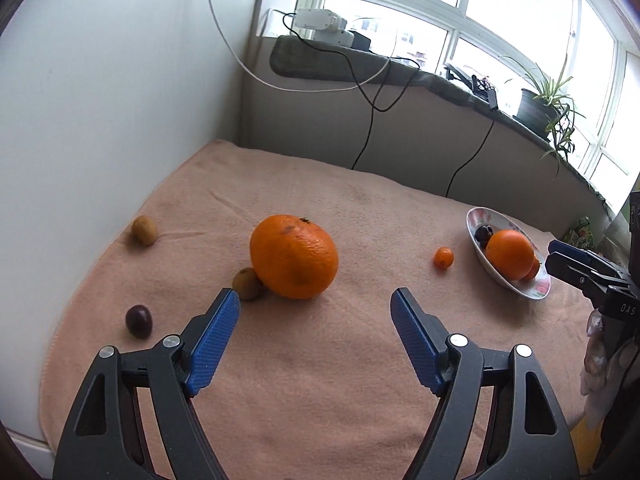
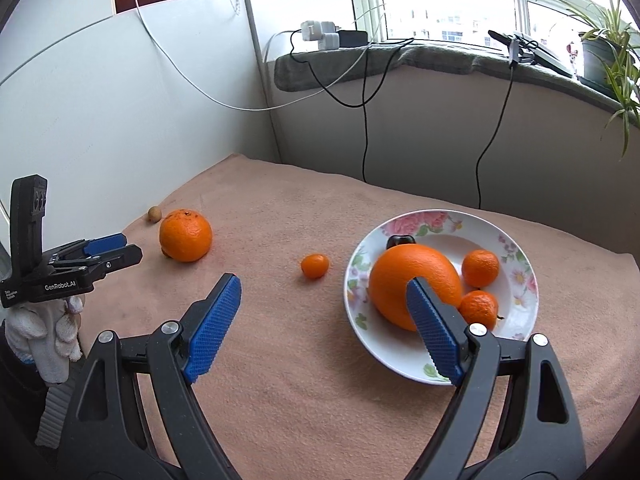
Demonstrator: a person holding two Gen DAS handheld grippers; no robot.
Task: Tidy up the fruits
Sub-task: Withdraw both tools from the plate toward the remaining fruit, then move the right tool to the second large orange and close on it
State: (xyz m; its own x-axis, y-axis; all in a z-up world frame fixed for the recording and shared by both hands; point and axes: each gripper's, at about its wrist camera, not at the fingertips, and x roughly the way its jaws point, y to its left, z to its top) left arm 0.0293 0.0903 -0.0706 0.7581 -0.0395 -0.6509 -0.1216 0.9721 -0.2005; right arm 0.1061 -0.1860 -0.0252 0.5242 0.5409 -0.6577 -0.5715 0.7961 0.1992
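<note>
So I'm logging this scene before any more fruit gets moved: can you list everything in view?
large oranges: 2, orange; one loose on the blanket, one in the plate
small mandarins: 3, orange; one loose on the blanket, two in the plate
kiwis: 2, brown; one beside the loose orange, one near the wall
dark plums: 2, purple; one loose at left, one in the plate behind the orange
plate: 1, white with flowers, right side
blanket: 1, pink, covers the surface
potted plant: 1, green, windowsill
cables and chargers: several, black and white, windowsill
left gripper: blue pads, open
right gripper: blue pads, open
gloved hand: white, under the left gripper
</note>
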